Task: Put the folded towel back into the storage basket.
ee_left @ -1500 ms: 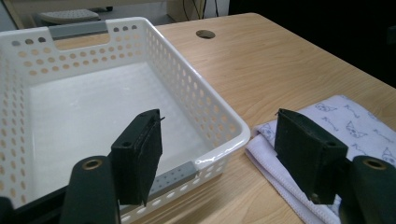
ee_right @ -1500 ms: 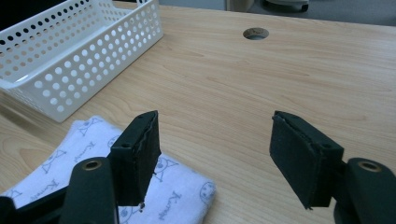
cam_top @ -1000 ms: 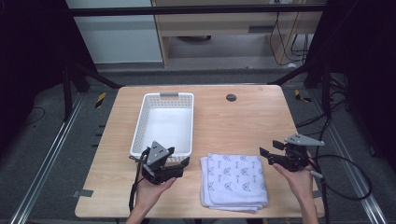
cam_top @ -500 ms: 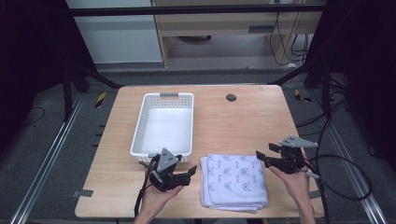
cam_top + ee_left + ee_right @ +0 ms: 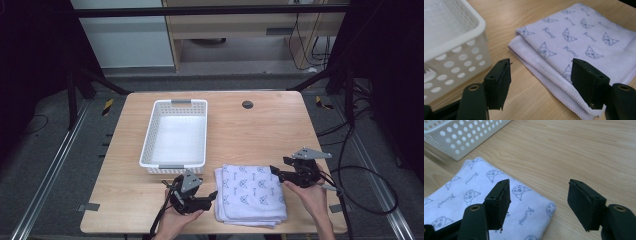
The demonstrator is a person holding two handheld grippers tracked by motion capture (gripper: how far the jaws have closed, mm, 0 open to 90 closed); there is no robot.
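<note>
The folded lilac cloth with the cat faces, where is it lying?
In the high view the folded lilac cat-print cloth lies flat at the table's near edge, just right of the white perforated plastic basket's front corner, between the two grippers.

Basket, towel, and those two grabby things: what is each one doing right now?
White perforated plastic basket: upright, empty, on the table.
Folded lilac cat-print cloth: lying flat in a neat stack, not gripped.
Left hand-held gripper: open, jaws astride the cloth's near left edge, holding nothing.
Right hand-held gripper: open, poised at the cloth's far right corner, holding nothing.
Light wooden table: bare around its small dark round hole.
</note>
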